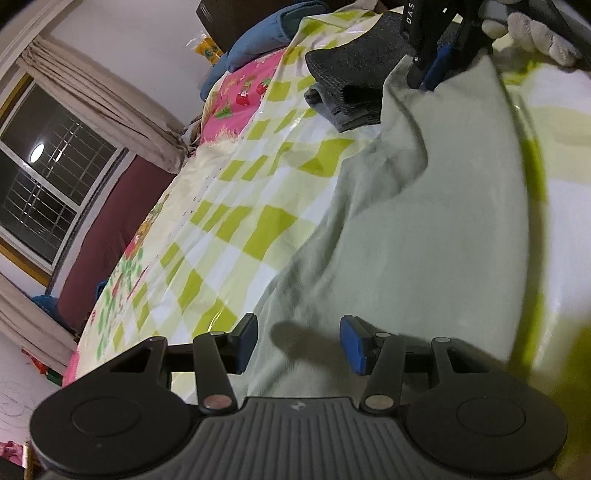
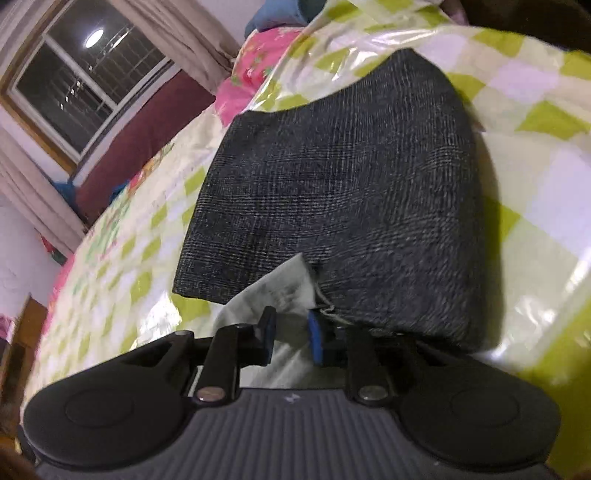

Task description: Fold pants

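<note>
Pale grey-green pants [image 1: 406,240] lie spread over a bed covered by a green-and-white checked sheet [image 1: 229,229]. My left gripper [image 1: 299,343] hovers open just above the near part of the pants, its left finger at the cloth's edge and nothing between the pads. At the far end, my right gripper [image 1: 424,79] is shut on a corner of the pants, held by a white-gloved hand [image 1: 535,33]. In the right wrist view the pale cloth [image 2: 273,291] runs between the narrow jaws of the right gripper [image 2: 291,336].
A folded dark grey garment [image 2: 340,192] lies on the sheet right behind the pinched corner, also seen at the far end [image 1: 351,74]. A pink blanket [image 1: 240,92] and blue bedding [image 1: 258,40] sit further back. A dark window [image 1: 44,177] with curtains is at the left.
</note>
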### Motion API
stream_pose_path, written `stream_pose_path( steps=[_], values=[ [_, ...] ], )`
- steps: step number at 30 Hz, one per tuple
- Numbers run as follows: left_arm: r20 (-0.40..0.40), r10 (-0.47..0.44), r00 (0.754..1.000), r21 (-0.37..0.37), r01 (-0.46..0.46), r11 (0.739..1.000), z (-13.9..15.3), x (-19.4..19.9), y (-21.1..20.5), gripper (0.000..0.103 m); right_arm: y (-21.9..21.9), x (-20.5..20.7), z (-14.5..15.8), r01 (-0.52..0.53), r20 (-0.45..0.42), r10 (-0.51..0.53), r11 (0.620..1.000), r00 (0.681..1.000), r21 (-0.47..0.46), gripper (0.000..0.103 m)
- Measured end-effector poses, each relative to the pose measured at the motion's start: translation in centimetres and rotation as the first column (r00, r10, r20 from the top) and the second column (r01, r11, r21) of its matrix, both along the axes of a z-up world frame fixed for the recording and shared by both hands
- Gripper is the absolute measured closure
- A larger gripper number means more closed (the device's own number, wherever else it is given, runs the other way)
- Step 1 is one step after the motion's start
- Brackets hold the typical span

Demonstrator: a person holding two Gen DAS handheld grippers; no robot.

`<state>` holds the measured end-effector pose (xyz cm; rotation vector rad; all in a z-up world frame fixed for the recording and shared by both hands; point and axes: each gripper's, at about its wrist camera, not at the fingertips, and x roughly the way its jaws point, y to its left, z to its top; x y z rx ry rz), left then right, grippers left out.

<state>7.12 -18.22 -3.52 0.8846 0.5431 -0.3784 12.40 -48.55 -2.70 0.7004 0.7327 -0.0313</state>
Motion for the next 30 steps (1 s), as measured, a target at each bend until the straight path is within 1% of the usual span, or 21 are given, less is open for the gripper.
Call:
stream_pose_path(
  steps=[1, 3, 6, 7, 8, 9, 10, 12, 14, 17, 18, 19, 23, 25, 28, 29, 30],
  values=[
    [0.002, 0.000, 1.000, -0.004, 0.000, 1.000, -0.1, 0.3, -0.2, 0.039, -0.4, 0.3, -0.2, 0.012, 0.001, -0.012, 1.000, 1.000, 0.024, 0.096],
    [0.004, 0.001, 1.000, -0.016, -0.001, 1.000, -0.2, 0.6, -0.5, 0.039, -1.0, 0.9, -0.4, 0.027, 0.009, -0.028, 0.998, 1.000, 0.051, 0.096],
    [0.008, 0.002, 1.000, -0.015, -0.002, 1.000, -0.4, 0.7, -0.7, 0.039, -0.9, 0.8, 0.4, 0.023, 0.003, -0.023, 0.999, 1.000, 0.043, 0.096],
    [0.014, 0.000, 1.000, -0.014, 0.000, 1.000, -0.5, 0.6, -0.6, 0.039, -0.8, 0.0, 0.9, 0.030, 0.014, -0.031, 0.999, 0.999, 0.023, 0.089],
    [0.019, -0.001, 1.000, -0.014, 0.001, 1.000, -0.6, 0.4, -0.6, 0.039, -0.8, -0.9, 1.4, 0.046, 0.025, -0.046, 0.999, 0.999, -0.001, 0.086],
    [0.022, 0.000, 1.000, -0.015, 0.000, 1.000, -0.6, 0.4, -0.6, 0.039, -0.8, -2.3, 2.1, 0.076, 0.035, -0.074, 0.997, 0.997, -0.032, 0.079],
    [0.025, 0.001, 1.000, -0.017, -0.001, 1.000, -0.7, 0.3, -0.5, 0.039, -0.8, -3.3, 2.4, 0.091, 0.043, -0.090, 0.995, 0.995, -0.042, 0.072],
    [0.030, 0.000, 1.000, -0.017, 0.000, 1.000, -0.7, 0.1, -0.6, 0.039, -1.0, -6.2, 2.8, 0.104, 0.057, -0.104, 0.995, 0.993, -0.003, 0.068],
    [0.032, -0.001, 0.999, -0.013, 0.002, 1.000, -0.6, -0.1, -0.6, 0.039, -0.7, -8.2, 2.4, 0.096, 0.048, -0.098, 0.995, 0.994, 0.030, 0.068],
    [0.033, -0.006, 0.999, -0.001, 0.006, 1.000, -0.6, -0.3, -0.7, 0.039, -0.3, -7.7, 1.4, 0.081, -0.004, -0.081, 0.996, 0.997, 0.026, 0.068],
    [0.034, -0.009, 0.999, 0.004, 0.008, 1.000, -0.6, -0.5, -0.8, 0.039, -0.3, -7.6, 0.7, 0.091, -0.023, -0.090, 0.995, 0.996, 0.038, 0.068],
    [0.035, -0.012, 0.999, 0.009, 0.011, 1.000, -0.5, -0.7, -0.8, 0.039, -0.3, -7.5, 0.2, 0.100, -0.022, -0.099, 0.993, 0.995, 0.054, 0.068],
    [0.036, -0.016, 0.999, 0.023, 0.015, 1.000, -0.6, -1.0, -0.9, 0.039, -0.7, -7.6, -0.1, 0.116, 0.035, -0.120, 0.988, 0.992, 0.103, 0.063],
    [0.037, -0.017, 0.999, 0.029, 0.015, 0.999, -0.6, -1.1, -1.0, 0.039, -0.5, -7.2, -0.2, 0.108, 0.059, -0.114, 0.989, 0.992, 0.099, 0.060],
    [0.038, -0.018, 0.999, 0.028, 0.017, 0.999, -0.6, -1.1, -1.0, 0.039, -0.3, -6.5, -0.9, 0.126, 0.053, -0.132, 0.987, 0.990, 0.095, 0.060],
    [0.038, -0.020, 0.999, 0.029, 0.019, 0.999, -0.6, -1.1, -1.0, 0.039, -0.1, -6.7, -0.6, 0.130, 0.065, -0.136, 0.987, 0.989, 0.094, 0.060],
    [0.037, -0.022, 0.999, 0.027, 0.021, 0.999, -0.5, -1.2, -0.9, 0.039, 0.1, -7.2, -0.2, 0.124, 0.097, -0.134, 0.987, 0.986, 0.106, 0.061]
  ],
)
